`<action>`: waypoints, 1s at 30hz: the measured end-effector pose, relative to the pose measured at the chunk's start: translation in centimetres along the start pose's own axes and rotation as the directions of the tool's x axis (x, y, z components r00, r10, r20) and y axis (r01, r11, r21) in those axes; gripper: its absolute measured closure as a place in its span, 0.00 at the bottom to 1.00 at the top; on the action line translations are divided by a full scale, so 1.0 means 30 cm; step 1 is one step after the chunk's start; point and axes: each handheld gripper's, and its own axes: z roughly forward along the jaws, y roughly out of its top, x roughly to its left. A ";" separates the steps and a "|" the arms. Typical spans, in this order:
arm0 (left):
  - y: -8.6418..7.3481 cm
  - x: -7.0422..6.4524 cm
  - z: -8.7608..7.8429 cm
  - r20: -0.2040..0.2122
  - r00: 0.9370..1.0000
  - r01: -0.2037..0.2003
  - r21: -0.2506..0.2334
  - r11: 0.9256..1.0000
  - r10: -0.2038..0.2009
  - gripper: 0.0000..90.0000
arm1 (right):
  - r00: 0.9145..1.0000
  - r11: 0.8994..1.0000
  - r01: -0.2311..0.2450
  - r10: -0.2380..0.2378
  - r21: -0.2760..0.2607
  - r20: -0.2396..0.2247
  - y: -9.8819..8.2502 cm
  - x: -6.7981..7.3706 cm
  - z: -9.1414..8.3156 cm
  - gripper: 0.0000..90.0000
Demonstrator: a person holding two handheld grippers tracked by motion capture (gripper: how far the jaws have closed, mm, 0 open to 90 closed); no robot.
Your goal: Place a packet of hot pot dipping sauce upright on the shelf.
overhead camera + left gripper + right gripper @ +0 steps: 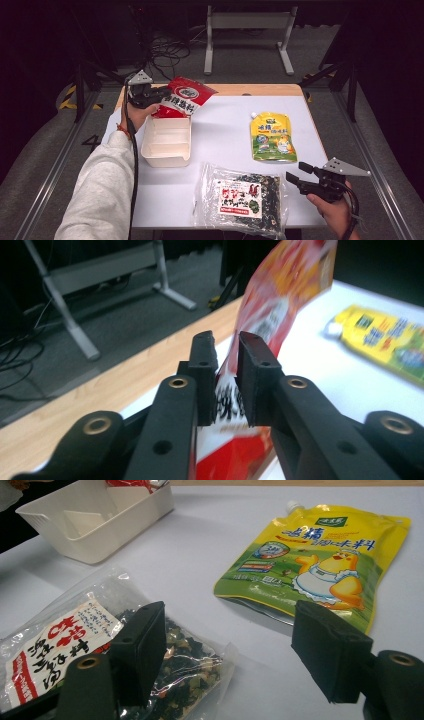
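Your left gripper (pixel 159 94) sits at the far left corner of the table (pixel 220 135), with the red seasoning pouch (pixel 184 96) between its 2 jaws. In the left gripper view the pouch (pixel 280 305) rises from between the jaws and leans away to the right; the right jaw lies against the film, while a narrow gap shows on the left side, so the hold looks slack and the jaws stand slightly apart. From above, the pouch's lower edge hangs over the far end of the white bin (pixel 167 141), just beside your left hand (pixel 136 112). Your right gripper (pixel 296 172) hovers near the right front edge of the table with its 2 jaws wide apart and nothing between them. In the right gripper view the clear bag of dried greens (pixel 95 645) lies under its left jaw, and the yellow chicken-seasoning pouch (pixel 320 555) lies flat beyond, well apart from the bin (pixel 95 520).
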 end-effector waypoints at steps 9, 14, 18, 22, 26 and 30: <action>-0.079 0.015 0.010 -0.004 1.000 0.028 0.058 0.998 -0.027 0.98 | 0.999 0.999 0.018 -0.016 0.046 -0.037 0.002 0.011 0.035 0.32; -0.099 0.011 0.009 -0.020 0.999 0.030 0.055 0.998 -0.028 0.94 | 0.998 0.997 0.035 -0.033 0.063 -0.044 0.012 0.012 0.050 0.32; -0.093 0.000 -0.009 -0.040 0.999 0.038 0.047 0.998 -0.037 0.86 | 0.998 0.996 0.050 -0.048 0.068 -0.039 0.017 0.010 0.051 0.34; -0.090 -0.013 -0.055 -0.069 0.997 0.048 0.022 0.999 -0.046 0.76 | 0.996 0.993 0.085 -0.083 0.079 -0.022 0.018 0.007 0.048 0.39; -0.091 -0.039 -0.113 -0.064 0.997 0.034 -0.009 0.999 -0.035 0.68 | 0.995 0.991 0.096 -0.096 0.089 -0.001 0.018 -0.006 0.048 0.39; -0.096 -0.073 -0.176 -0.060 0.998 0.023 -0.039 0.999 -0.025 0.58 | 0.993 0.989 0.110 -0.113 0.101 0.026 0.016 -0.017 0.052 0.39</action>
